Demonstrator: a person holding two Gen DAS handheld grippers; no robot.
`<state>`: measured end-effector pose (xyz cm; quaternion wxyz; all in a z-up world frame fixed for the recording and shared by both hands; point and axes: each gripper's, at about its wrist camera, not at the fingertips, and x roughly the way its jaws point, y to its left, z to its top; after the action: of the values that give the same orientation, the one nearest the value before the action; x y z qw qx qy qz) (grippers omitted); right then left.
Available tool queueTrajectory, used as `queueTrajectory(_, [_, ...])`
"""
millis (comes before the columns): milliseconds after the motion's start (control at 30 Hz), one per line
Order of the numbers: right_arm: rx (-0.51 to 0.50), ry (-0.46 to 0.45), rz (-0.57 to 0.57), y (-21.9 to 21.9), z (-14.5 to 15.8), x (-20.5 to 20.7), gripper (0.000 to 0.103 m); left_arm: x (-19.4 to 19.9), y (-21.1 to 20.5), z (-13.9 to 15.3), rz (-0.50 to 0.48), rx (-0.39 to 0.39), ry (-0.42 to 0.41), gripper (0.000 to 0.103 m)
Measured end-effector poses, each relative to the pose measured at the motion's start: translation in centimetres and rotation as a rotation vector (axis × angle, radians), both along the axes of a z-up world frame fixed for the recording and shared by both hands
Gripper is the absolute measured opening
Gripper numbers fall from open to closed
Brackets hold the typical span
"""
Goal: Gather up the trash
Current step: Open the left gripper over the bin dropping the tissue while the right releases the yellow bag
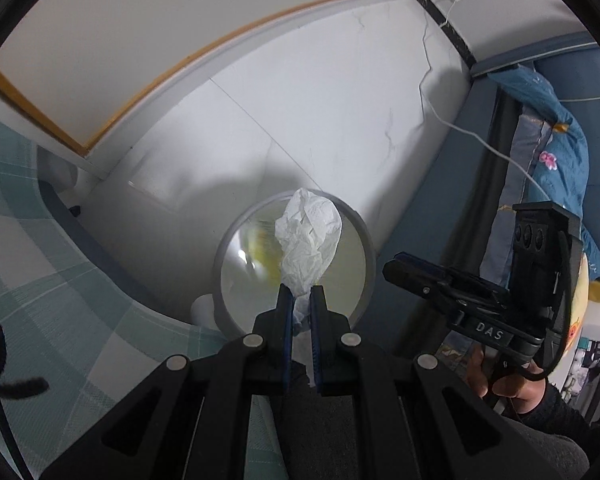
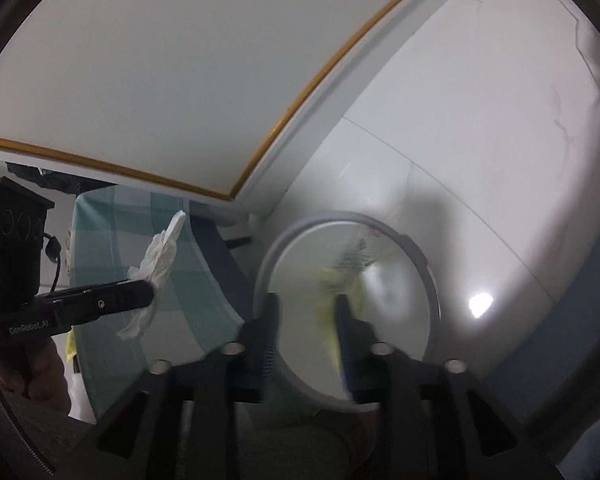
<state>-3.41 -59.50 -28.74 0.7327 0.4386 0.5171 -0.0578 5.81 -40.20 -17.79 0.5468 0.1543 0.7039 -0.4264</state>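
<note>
We see the left tongs (image 1: pixel 301 294) clamped on a crumpled white tissue (image 1: pixel 310 240), which sticks out past their tips and hangs over the open mouth of a round grey bin (image 1: pixel 367 240). From the right wrist the same tissue (image 2: pixel 156 276) shows pinched at the tip of the left tongs (image 2: pixel 150 286), beside the bin (image 2: pixel 428 264) rather than inside it, with a checked teal cloth (image 2: pixel 112 240) behind. The right tongs (image 2: pixel 306 312) stand apart with nothing pressed between them, their tips over the bin mouth; something yellow (image 2: pixel 332 292) lies blurred in the bin just beyond them, and we cannot tell what it is. In the left view the right tongs (image 1: pixel 392 270) sit to the right of the bin, held in a hand (image 1: pixel 508 380). A white tiled floor (image 1: pixel 300 100) lies beyond both tongs, and blue bedding (image 1: pixel 556 128) lies far right.
</note>
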Motion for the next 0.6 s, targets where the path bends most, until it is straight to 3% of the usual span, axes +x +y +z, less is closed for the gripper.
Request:
queueTrajectory(133, [-0.012,0.001,0.002,-0.4,0.1,-0.7,0.042,-0.6,-0.9,-1.1,-0.029,0.030,0.006,0.004])
queueTrajectory(467, [-0.081,-0.053,-0.086,-2.9,3.0,-2.4,0.069,-2.0,-2.2,-3.8,-0.081,0.117,0.017,0.005])
queueTrajectory(533, [-0.081,-0.058,-0.096,-3.3,3.0,-2.7,0.071,-2.2,-2.4,-4.5,-0.088,0.142,0.025,0.006])
queueTrajectory(600, [-0.081,-0.053,-0.104,-3.6,2.9,-2.6,0.072,-2.5,-2.7,-5.2,-0.092,0.172,0.018,0.015])
